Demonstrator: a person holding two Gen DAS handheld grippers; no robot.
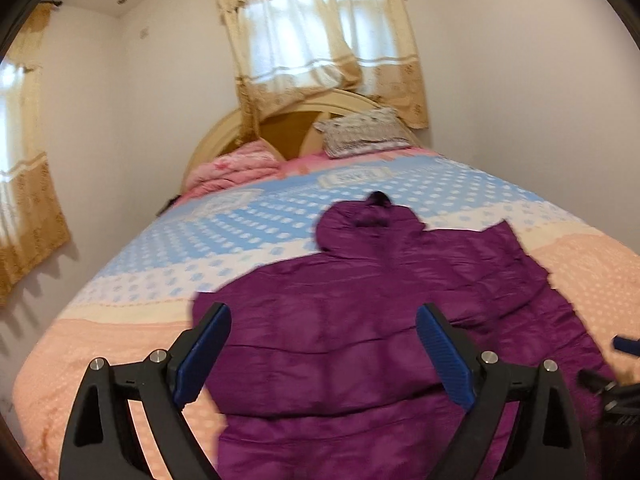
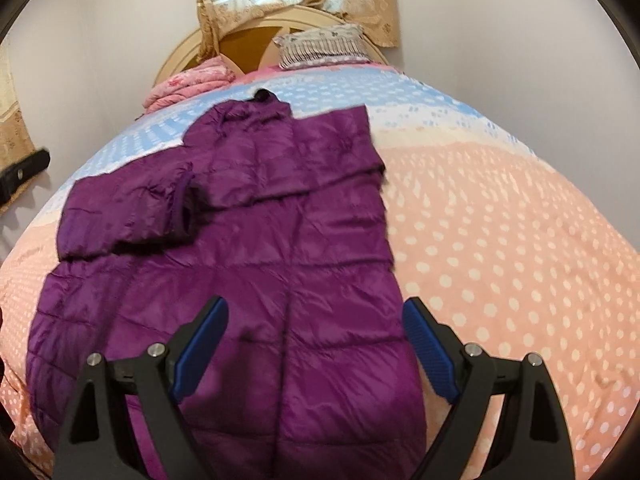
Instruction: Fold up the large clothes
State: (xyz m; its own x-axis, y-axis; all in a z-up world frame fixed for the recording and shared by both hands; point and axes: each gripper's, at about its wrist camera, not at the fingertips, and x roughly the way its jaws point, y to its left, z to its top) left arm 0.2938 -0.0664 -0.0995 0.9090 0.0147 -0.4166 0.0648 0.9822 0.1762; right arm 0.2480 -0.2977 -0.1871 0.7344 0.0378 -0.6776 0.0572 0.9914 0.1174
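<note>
A purple quilted hooded jacket lies flat on the bed, its hood toward the headboard. One sleeve is folded in over the jacket's left side. The other sleeve lies across the upper right. My right gripper hangs open over the lower right part of the jacket, with nothing between its blue pads. In the left wrist view the jacket fills the foreground. My left gripper stands wide open just above it, and its pads grip no cloth.
The bedspread is peach with white dots near me and blue further back. A patterned pillow and a folded pink blanket lie by the curved headboard. Curtained windows and white walls stand close around the bed.
</note>
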